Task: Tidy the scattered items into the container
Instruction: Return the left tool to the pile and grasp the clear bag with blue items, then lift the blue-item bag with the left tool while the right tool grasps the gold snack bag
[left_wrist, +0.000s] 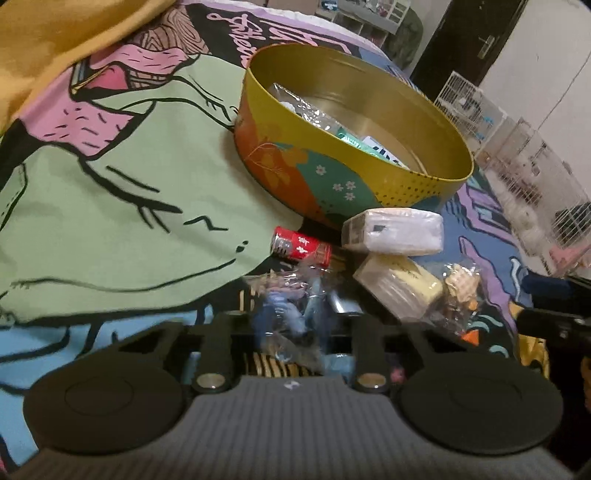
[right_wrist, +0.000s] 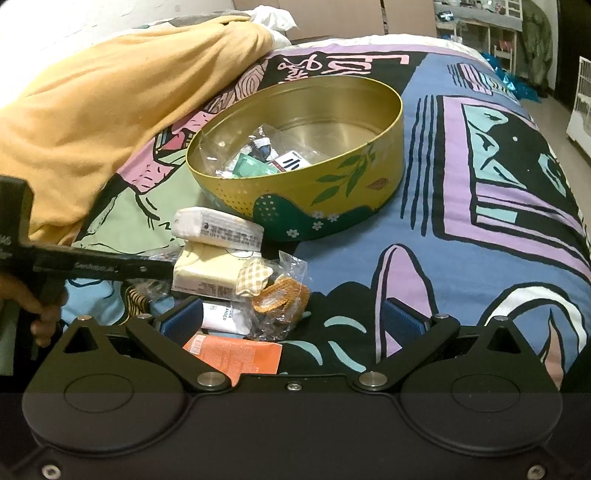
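Note:
A round yellow floral tin (left_wrist: 332, 177) (right_wrist: 332, 199) stands open on the bed with several small packets inside. In front of it lie a red can (left_wrist: 301, 247), a white pack (left_wrist: 395, 230) (right_wrist: 218, 229), a cream box (left_wrist: 399, 284) (right_wrist: 207, 273) and a clear bag of crocheted pieces (left_wrist: 461, 288) (right_wrist: 280, 291). My left gripper (left_wrist: 293, 310) is shut on a crinkled clear plastic bag (left_wrist: 288, 332), blurred between its pads. My right gripper (right_wrist: 291, 321) is open and low, with the crochet bag, a white tube (right_wrist: 221, 317) and an orange sachet (right_wrist: 236, 354) between its blue pads (right_wrist: 181, 317).
A yellow blanket (right_wrist: 110, 110) is heaped at the back left of the patterned bedspread (right_wrist: 461, 258). In the right wrist view the left gripper's black body (right_wrist: 92, 266) and a hand (right_wrist: 37, 314) reach in from the left. White wire cages (left_wrist: 517, 166) stand beyond the bed.

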